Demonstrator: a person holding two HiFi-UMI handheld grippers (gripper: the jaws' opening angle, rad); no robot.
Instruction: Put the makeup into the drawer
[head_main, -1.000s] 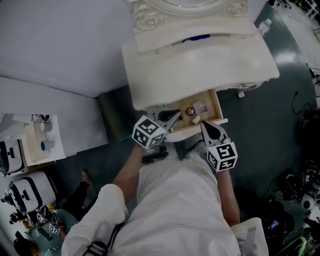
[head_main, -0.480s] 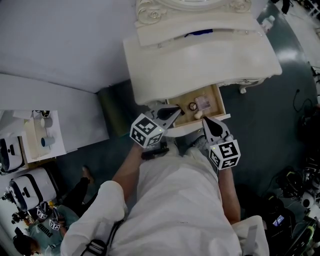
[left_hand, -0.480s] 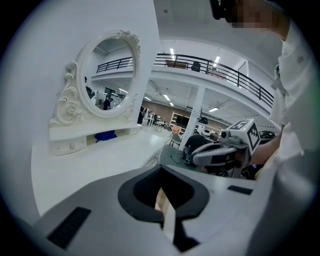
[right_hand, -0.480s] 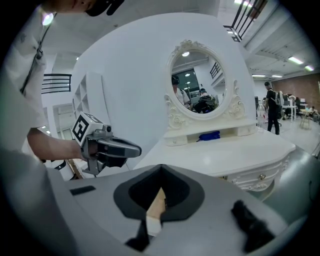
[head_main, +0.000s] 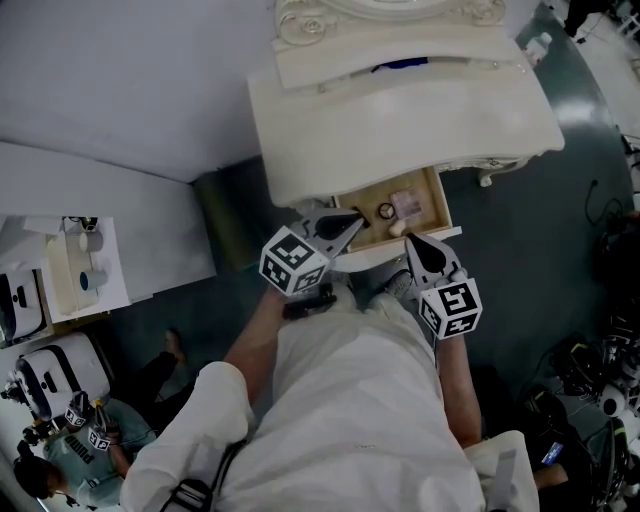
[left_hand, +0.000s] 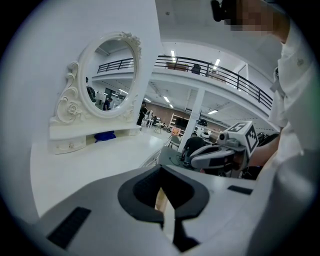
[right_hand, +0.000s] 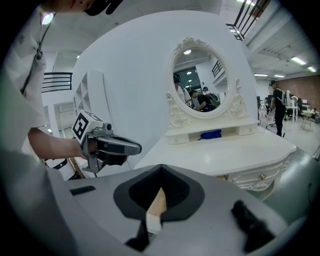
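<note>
Dark floor (head_main: 530, 260) rings the white bench (head_main: 400, 125). Closest to you, your left claw (head_main: 350, 226) and right claw (head_main: 411, 243) are both pinched fully shut, holding nothing. Just past their tips, up the frame, the drawer (head_main: 438, 205) stands pulled out, its long side running across between them, with the makeup (head_main: 403, 208) already lying inside toward its right end. Your right claw is the nearer one; pushing the drawer in looks like what remains.

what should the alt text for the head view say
Seen from above, a person in a white top holds the left gripper and right gripper, both shut, at the front edge of the open wooden drawer of a white dressing table. Small makeup items lie in the drawer.
</note>
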